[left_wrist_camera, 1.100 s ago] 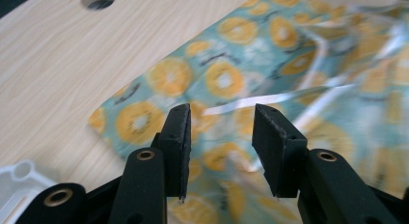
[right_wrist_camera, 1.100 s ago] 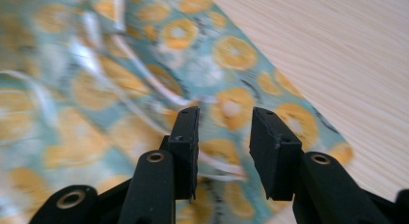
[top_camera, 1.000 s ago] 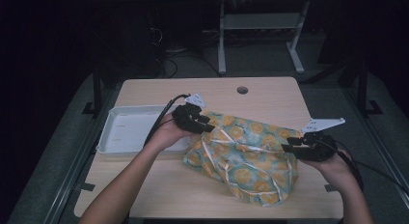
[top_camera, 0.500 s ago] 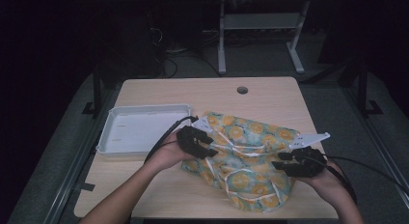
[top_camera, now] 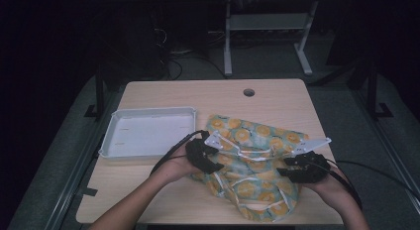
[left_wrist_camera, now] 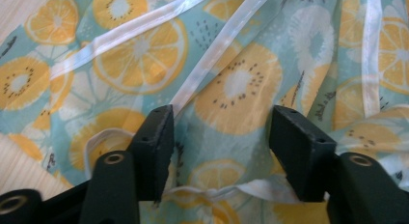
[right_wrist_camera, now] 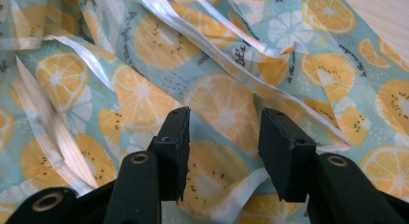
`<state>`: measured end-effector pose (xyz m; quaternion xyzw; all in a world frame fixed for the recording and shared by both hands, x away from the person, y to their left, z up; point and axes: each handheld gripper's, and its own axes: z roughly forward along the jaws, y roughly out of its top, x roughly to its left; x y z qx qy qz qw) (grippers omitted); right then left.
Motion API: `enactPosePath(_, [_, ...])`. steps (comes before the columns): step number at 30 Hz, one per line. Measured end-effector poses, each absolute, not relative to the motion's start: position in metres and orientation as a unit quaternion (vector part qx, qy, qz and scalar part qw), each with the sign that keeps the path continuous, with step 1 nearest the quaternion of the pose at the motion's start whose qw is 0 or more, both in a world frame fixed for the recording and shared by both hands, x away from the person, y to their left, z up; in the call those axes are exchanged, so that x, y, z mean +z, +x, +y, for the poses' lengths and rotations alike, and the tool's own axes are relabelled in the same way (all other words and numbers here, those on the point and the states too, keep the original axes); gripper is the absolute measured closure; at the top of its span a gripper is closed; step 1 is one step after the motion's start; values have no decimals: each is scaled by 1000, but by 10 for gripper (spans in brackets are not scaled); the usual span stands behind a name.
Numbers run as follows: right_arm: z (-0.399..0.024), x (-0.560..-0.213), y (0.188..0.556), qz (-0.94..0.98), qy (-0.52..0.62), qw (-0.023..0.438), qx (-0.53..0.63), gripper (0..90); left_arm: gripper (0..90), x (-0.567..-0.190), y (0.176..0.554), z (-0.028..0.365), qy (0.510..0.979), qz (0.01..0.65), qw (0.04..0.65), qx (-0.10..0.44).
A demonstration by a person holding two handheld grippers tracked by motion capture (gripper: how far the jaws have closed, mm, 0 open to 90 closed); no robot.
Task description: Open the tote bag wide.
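A: What is seen to have changed since a second ago?

B: Both hands have been brought lower and nearer the person's edge of the table (top_camera: 277, 98). The fruit-print cloth (top_camera: 257, 163), held up off the wood before, is now spread in a crumpled heap on the right half of the table. The left gripper (top_camera: 218, 153) has been shifted from the cloth's far left corner to its left edge; the right gripper (top_camera: 289, 166) has been drawn in from the far right corner to the right edge.

A: And the jaws?

B: Both pairs have just been opening. In the left gripper view the jaws are parted moderately wide over the cloth (left_wrist_camera: 231, 89), a white ribbon trim (left_wrist_camera: 212, 55) running up between them; fabric lies in the gap, but no pad is pressed on it. In the right gripper view the jaws stand somewhat narrower, also over loose cloth (right_wrist_camera: 217, 108), nothing clamped.

A: What else is around?

B: A white tray (top_camera: 148, 133) is set just beside the cloth on the left, apart from it. A round cable hole (top_camera: 248, 92) is cut near the far edge. Nothing is placed between the grippers and the cloth.

A: The room?

B: A pale wooden top, a dark floor, and a grey metal stand (top_camera: 267, 36) behind the table.
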<state>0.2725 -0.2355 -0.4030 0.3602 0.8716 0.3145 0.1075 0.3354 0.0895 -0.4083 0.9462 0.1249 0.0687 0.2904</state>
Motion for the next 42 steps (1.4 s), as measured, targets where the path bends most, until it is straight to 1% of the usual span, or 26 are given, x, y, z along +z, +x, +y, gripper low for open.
enactPosePath(1, [-236, -404, 272, 871, 362, 107, 315, 535, 455, -407, 335, 91, 946, 126, 291, 71])
enactPosePath(3, [-236, -404, 272, 871, 362, 106, 315, 535, 593, -405, 336, 94, 943, 130, 298, 70])
enactPosePath(6, [-237, -404, 272, 870, 362, 107, 316, 535, 734, -403, 338, 98, 940, 129, 308, 64])
enactPosePath(8, [-237, -404, 272, 871, 361, 108, 316, 535, 850, -402, 339, 100, 942, 122, 307, 56])
enactPosePath(9, [-236, -403, 272, 871, 362, 108, 315, 535, 894, -402, 339, 100, 941, 124, 310, 52])
enactPosePath(13, [-236, -403, 272, 871, 358, 110, 318, 532, 900, -402, 343, 101, 942, 124, 309, 44])
enactPosePath(15, [-235, -402, 272, 870, 362, 107, 318, 527, 900, -401, 343, 103, 939, 130, 316, 34])
enactPosePath(17, [-234, -401, 272, 868, 360, 113, 323, 527, 900, -399, 341, 103, 935, 135, 328, 31])
enactPosePath(18, [-234, -400, 273, 868, 359, 112, 324, 527, 859, -399, 340, 103, 932, 137, 333, 35])
enactPosePath(19, [-233, -400, 273, 868, 358, 113, 326, 527, 763, -399, 338, 103, 931, 139, 334, 46])
enactPosePath(20, [-231, -400, 274, 867, 359, 115, 327, 527, 706, -398, 337, 103, 935, 132, 325, 50])
enactPosePath(22, [-229, -400, 278, 867, 361, 111, 326, 530, 690, -400, 337, 103, 936, 129, 323, 54])
enactPosePath(25, [-225, -404, 285, 866, 367, 100, 326, 562, 584, -407, 338, 102, 939, 145, 308, 53])
enactPosePath(28, [-223, -410, 290, 868, 373, 88, 316, 602, 500, -412, 337, 101, 943, 151, 292, 56])
enactPosePath(30, [-225, -410, 290, 864, 377, 78, 324, 655, 483, -414, 338, 102, 949, 145, 273, 56])
enactPosePath(31, [-225, -410, 290, 864, 377, 77, 324, 699, 483, -416, 339, 102, 949, 146, 273, 56])
enactPosePath(32, [-226, -410, 289, 864, 377, 78, 323, 733, 505, -417, 339, 101, 949, 149, 273, 53])
enactPosePath(36, [-225, -410, 287, 869, 370, 75, 320, 846, 649, -420, 341, 101, 954, 145, 258, 48])
enactPosePath(38, [-224, -410, 287, 872, 362, 78, 320, 874, 721, -421, 341, 101, 956, 142, 255, 46])
enactPosePath(40, [-223, -409, 286, 876, 355, 83, 318, 890, 825, -420, 341, 101, 957, 135, 252, 43])
enactPosePath(42, [-223, -408, 286, 874, 354, 81, 322, 894, 886, -419, 341, 102, 957, 134, 253, 39])
